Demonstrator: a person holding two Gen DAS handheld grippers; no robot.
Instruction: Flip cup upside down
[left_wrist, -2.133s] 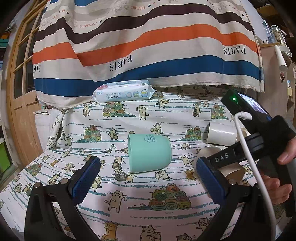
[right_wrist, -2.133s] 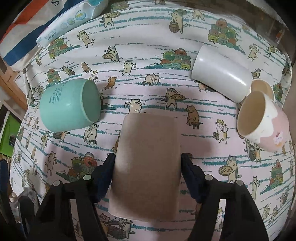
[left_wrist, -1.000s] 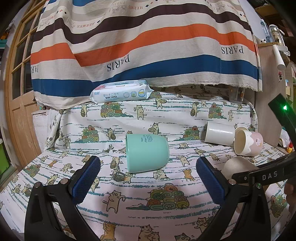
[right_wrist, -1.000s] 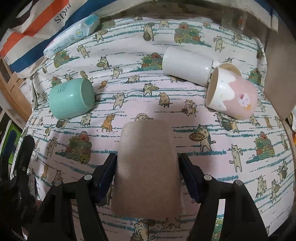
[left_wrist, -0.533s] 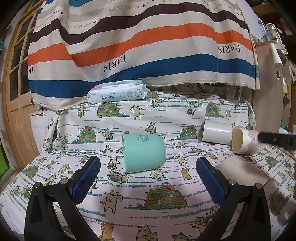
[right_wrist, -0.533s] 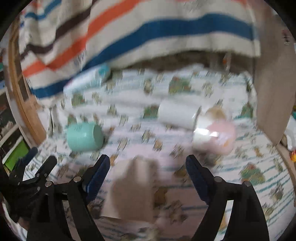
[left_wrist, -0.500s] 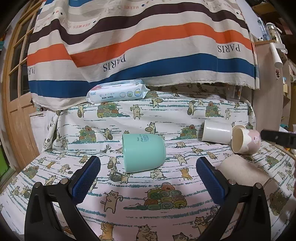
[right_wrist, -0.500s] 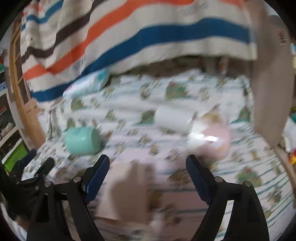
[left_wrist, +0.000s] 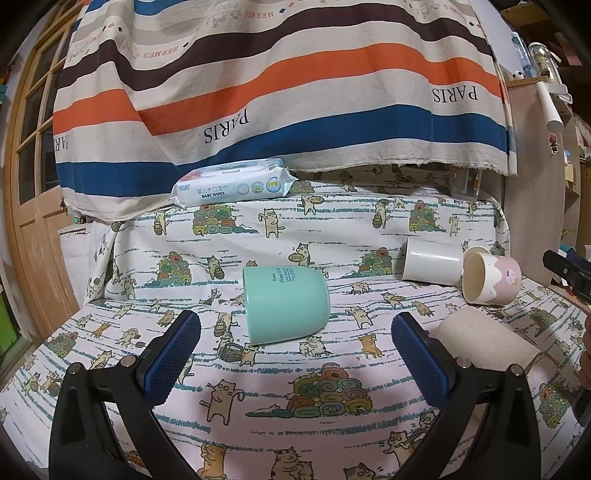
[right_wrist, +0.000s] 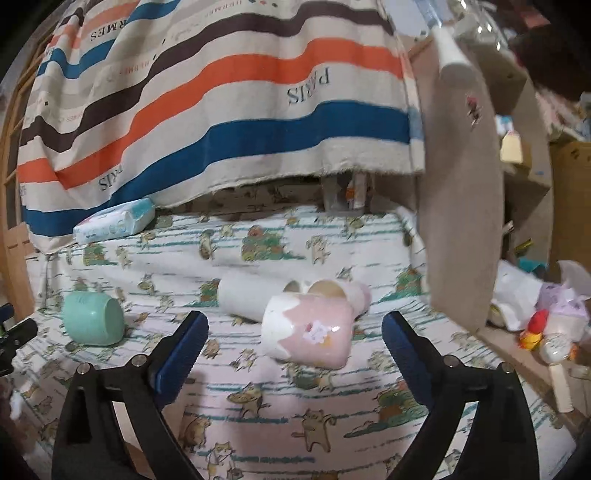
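Note:
A brown cup (left_wrist: 484, 341) stands upside down on the cat-print cloth (left_wrist: 258, 406), to the right of my left gripper. A mint green cup (left_wrist: 286, 304) lies on its side just beyond my open, empty left gripper (left_wrist: 295, 332); it also shows at the left of the right wrist view (right_wrist: 92, 318). A white cup (left_wrist: 431, 260) and a pink-and-white cup (left_wrist: 491, 280) lie on their sides at the right. My right gripper (right_wrist: 291, 338) is open and empty, facing the pink cup (right_wrist: 308, 332), with the white cup (right_wrist: 247, 299) behind it.
A pack of baby wipes (left_wrist: 232, 186) lies at the back under a striped hanging cloth (left_wrist: 280, 88). A wooden door (left_wrist: 29, 206) stands at the left. A brown panel (right_wrist: 461, 206) and cluttered shelves (right_wrist: 535, 317) stand at the right.
My right gripper has let go of the brown cup, which now stands upside down, and has pulled back and swung right towards the pink cup. My left gripper has stayed put.

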